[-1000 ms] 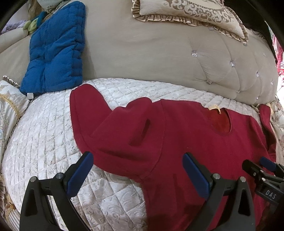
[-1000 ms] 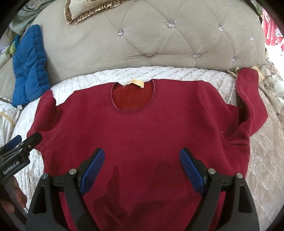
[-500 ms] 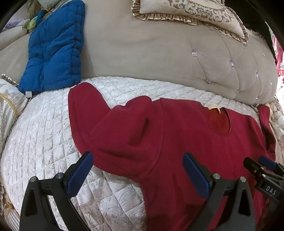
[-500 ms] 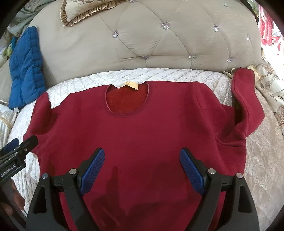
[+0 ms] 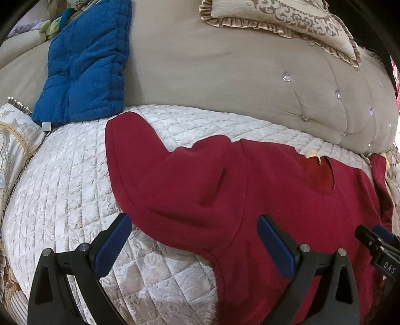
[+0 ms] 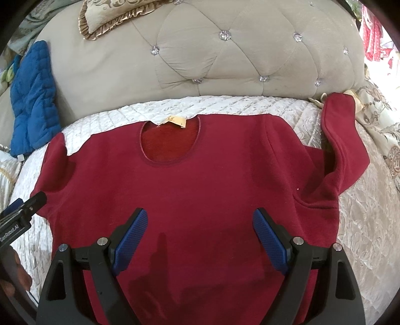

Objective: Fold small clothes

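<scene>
A dark red sweatshirt (image 6: 195,185) lies flat, front up, on the white quilted bedspread (image 6: 225,107), its neck with a tan label toward the headboard. Both sleeves bend upward at the elbows. My right gripper (image 6: 200,225) hovers open over the lower chest, nothing between its blue pads. My left gripper (image 5: 192,232) stands open above the sweatshirt (image 5: 275,190) at its left armpit, one finger over the bedspread (image 5: 62,195), the other over the body. Each view shows the other gripper's tip at its edge: the right gripper (image 5: 375,237) and the left gripper (image 6: 25,207).
A beige tufted headboard (image 6: 237,57) rises behind the bed. A blue quilted cushion (image 5: 85,65) leans at its left, a frilled patterned pillow (image 5: 287,17) lies on top. Patterned bedding (image 6: 382,130) lies to the right. A hand (image 6: 12,272) shows at lower left.
Both views have shifted only slightly; the sweatshirt sits a little further left in the right wrist view. The garment lies as before and both grippers stay open.
</scene>
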`<state>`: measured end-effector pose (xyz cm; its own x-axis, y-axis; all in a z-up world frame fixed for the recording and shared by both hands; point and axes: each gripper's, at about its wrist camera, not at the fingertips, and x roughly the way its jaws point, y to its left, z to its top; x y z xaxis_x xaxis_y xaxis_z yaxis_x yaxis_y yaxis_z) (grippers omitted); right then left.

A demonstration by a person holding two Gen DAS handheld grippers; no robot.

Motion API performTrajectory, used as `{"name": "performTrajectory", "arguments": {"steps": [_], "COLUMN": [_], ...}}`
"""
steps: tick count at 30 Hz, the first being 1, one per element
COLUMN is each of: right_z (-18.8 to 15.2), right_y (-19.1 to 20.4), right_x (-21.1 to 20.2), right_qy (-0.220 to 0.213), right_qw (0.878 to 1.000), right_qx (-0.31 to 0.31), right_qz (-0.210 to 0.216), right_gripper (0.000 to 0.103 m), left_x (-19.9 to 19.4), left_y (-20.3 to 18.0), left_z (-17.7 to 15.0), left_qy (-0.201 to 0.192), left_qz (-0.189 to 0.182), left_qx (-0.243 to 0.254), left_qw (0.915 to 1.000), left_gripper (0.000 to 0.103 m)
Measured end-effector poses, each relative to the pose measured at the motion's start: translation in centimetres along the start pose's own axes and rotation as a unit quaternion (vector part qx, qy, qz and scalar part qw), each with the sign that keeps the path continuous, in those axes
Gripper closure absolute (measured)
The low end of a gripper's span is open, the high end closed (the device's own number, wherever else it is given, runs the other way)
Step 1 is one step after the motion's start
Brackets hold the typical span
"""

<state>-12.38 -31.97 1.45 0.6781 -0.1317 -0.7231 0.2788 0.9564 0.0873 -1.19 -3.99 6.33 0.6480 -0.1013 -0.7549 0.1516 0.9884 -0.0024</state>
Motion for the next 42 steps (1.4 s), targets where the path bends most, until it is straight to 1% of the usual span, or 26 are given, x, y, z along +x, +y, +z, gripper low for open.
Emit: {"name": "performTrajectory", "arguments": {"steps": [9,13,18,22,24,26,28,30,32,35,36,37,38,39,40,41,42], "right_z": [0.0,0.0,0.0,0.0,0.0,0.0,-0.1,-0.2,-0.3,-0.3,-0.3,-0.3,-0.3,-0.4,-0.4,-0.4,-0.4], "right_y": [-0.1,-0.3,-0.1,0.1,0.2,0.1,0.1,0.1,0.1,0.1,0.1,0.1,0.2,0.2,0.2,0.2,0.2], "right_x": [0.2,0.3,0.4,0.4,0.3,0.1,0.0,-0.1,-0.2,-0.2,-0.2,-0.1,0.0,0.2,0.3,0.5,0.6], "right_qy": [0.001,0.003,0.005,0.008,0.011,0.01,0.009,0.009,0.008,0.009,0.01,0.011,0.012,0.014,0.016,0.017,0.017], "right_qw": [1.0,1.0,1.0,1.0,1.0,1.0,1.0,1.0,0.999,0.999,0.999,0.999,0.999,0.999,0.999,0.999,0.999], "right_qx": [0.0,0.003,0.0,-0.006,-0.008,-0.009,-0.007,-0.006,-0.005,-0.004,-0.003,-0.003,-0.003,-0.004,-0.004,-0.005,-0.005], "right_qz": [-0.002,0.0,0.0,0.003,0.009,0.016,0.023,0.028,0.034,0.041,0.043,0.046,0.048,0.049,0.049,0.048,0.048], "right_gripper": [0.034,0.034,0.034,0.034,0.034,0.034,0.034,0.034,0.034,0.034,0.034,0.034,0.034,0.034,0.034,0.034,0.034], "left_x": [-0.1,-0.1,0.1,0.6,0.9,1.7,3.2,5.2,7.2,10.1,11.0,12.1,12.9,13.3,13.0,13.0,13.0], "left_y": [-0.5,-0.7,-0.3,0.8,2.4,4.7,7.3,9.8,11.8,13.7,14.1,14.3,14.4,14.4,14.1,14.0,13.7], "left_z": [0.0,-0.1,0.1,1.3,2.3,3.6,5.0,6.1,6.9,7.7,7.7,7.8,7.7,7.6,7.5,7.4,7.5], "left_qy": [-0.002,-0.001,0.005,0.012,0.012,0.014,0.023,0.04,0.052,0.073,0.076,0.083,0.086,0.075,0.047,0.038,0.032], "left_qz": [-0.003,-0.003,-0.005,0.002,0.012,0.027,0.038,0.058,0.068,0.086,0.09,0.092,0.09,0.092,0.092,0.084,0.06], "left_qx": [0.012,0.008,-0.003,-0.005,-0.02,-0.055,-0.096,-0.135,-0.163,-0.184,-0.187,-0.187,-0.185,-0.179,-0.17,-0.167,-0.161], "left_qw": [0.9999,1.0,1.0,0.9999,0.9997,0.998,0.9944,0.9884,0.9828,0.9765,0.9752,0.9745,0.975,0.9767,0.98,0.9817,0.9846], "left_gripper": [0.001,0.001,0.001,0.001,0.001,0.001,0.001,0.003,0.014,0.021,0.023,0.028,0.029,0.029,0.036,0.056,0.068]}}
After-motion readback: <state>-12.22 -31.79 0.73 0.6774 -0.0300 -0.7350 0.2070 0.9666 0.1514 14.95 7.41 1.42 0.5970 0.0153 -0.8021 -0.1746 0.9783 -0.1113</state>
